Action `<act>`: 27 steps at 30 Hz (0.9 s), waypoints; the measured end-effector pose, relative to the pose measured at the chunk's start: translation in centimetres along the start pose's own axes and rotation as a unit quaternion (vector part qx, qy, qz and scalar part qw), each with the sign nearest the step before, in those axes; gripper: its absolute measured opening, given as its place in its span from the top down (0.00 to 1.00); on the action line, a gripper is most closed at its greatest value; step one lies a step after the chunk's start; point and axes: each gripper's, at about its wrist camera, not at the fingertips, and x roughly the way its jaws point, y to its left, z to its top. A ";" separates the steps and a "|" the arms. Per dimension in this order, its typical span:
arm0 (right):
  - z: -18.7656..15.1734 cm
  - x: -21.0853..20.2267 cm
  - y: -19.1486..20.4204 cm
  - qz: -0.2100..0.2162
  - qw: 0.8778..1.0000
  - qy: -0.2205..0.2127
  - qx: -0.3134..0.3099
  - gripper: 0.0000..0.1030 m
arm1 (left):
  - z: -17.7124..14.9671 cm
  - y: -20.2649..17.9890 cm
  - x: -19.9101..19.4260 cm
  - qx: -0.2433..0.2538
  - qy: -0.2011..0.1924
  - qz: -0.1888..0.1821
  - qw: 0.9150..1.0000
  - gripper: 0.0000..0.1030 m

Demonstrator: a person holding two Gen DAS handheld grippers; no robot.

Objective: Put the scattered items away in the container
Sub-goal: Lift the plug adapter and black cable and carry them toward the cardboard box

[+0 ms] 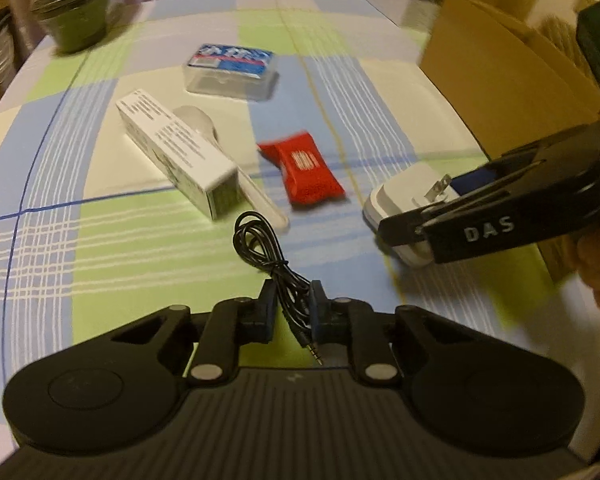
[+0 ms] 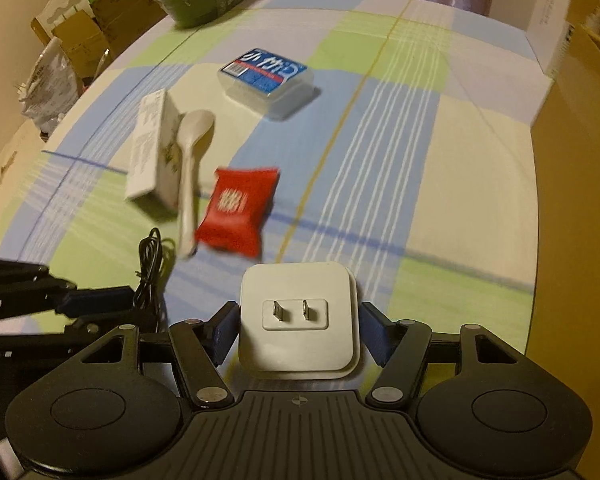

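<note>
My left gripper (image 1: 293, 307) is shut on a coiled black audio cable (image 1: 266, 256) and holds it over the checked tablecloth; the cable also shows in the right wrist view (image 2: 150, 272). My right gripper (image 2: 296, 330) is shut on a white plug adapter (image 2: 298, 320) with its two prongs facing up; the adapter also shows in the left wrist view (image 1: 404, 204). A red packet (image 1: 304, 170), a white carton (image 1: 176, 152), a white spoon (image 2: 190, 168) and a clear plastic box with a blue label (image 1: 232, 70) lie on the table. A cardboard box (image 1: 496, 92) stands at the right.
A dark green bowl wrapped in film (image 1: 74, 12) stands at the table's far left corner. A white box (image 2: 548, 28) stands at the far right edge. Cartons and bags (image 2: 72, 36) are stacked beyond the table's left side.
</note>
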 end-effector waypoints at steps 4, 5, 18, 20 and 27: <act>-3.1 -1.5 0.6 -0.001 1.000 -0.002 0.004 0.35 | -1.6 -0.1 -1.1 0.025 0.024 -0.008 0.999 0.88; -3.8 -1.8 0.8 -0.003 1.000 -0.001 0.005 0.35 | -1.9 -0.1 -1.4 0.026 0.027 -0.007 0.999 0.88; -9.0 -3.1 1.2 -0.031 0.999 -0.039 0.006 0.35 | -1.6 0.1 -0.4 -0.067 0.005 0.022 0.997 0.70; -9.2 -3.1 1.4 -0.034 0.998 -0.043 -0.001 0.35 | -1.5 -0.1 -0.3 -0.062 0.005 0.021 0.998 0.71; -9.5 -3.1 1.3 -0.033 0.998 -0.052 -0.002 0.35 | -2.4 -1.0 -0.7 -0.016 0.017 0.016 1.000 0.87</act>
